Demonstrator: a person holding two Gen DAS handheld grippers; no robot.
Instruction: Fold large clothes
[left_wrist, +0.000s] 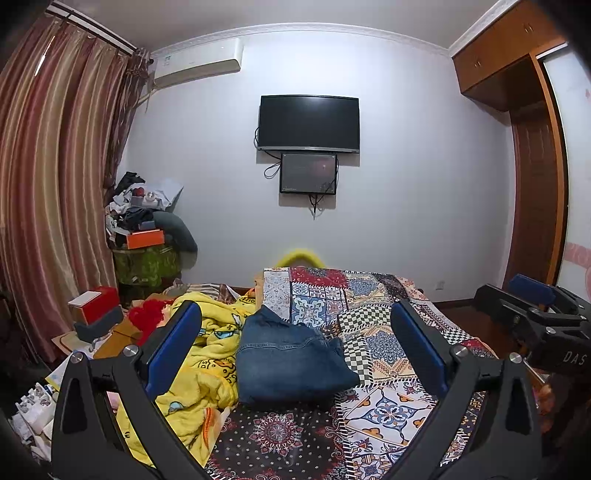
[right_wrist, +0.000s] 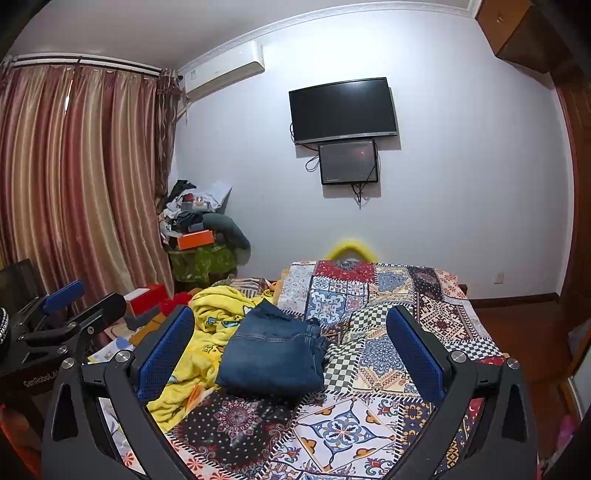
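Note:
A pair of blue jeans (left_wrist: 291, 360) lies folded into a compact stack on the patchwork bedspread (left_wrist: 380, 332); it also shows in the right wrist view (right_wrist: 273, 354). My left gripper (left_wrist: 295, 332) is open and empty, held above the near end of the bed with the jeans between and beyond its blue-padded fingers (left_wrist: 173, 350). My right gripper (right_wrist: 291, 332) is open and empty too, held back from the jeans in the same way. The right gripper shows at the right edge of the left wrist view (left_wrist: 532, 306); the left gripper shows at the left edge of the right wrist view (right_wrist: 70, 306).
A yellow cartoon blanket (left_wrist: 203, 354) is bunched left of the jeans. Boxes and clutter (left_wrist: 96, 306) lie left of the bed. A pile of clothes and boxes (left_wrist: 144, 218) stands in the far corner by the curtains (left_wrist: 55, 184). A TV (left_wrist: 308, 123) hangs on the far wall.

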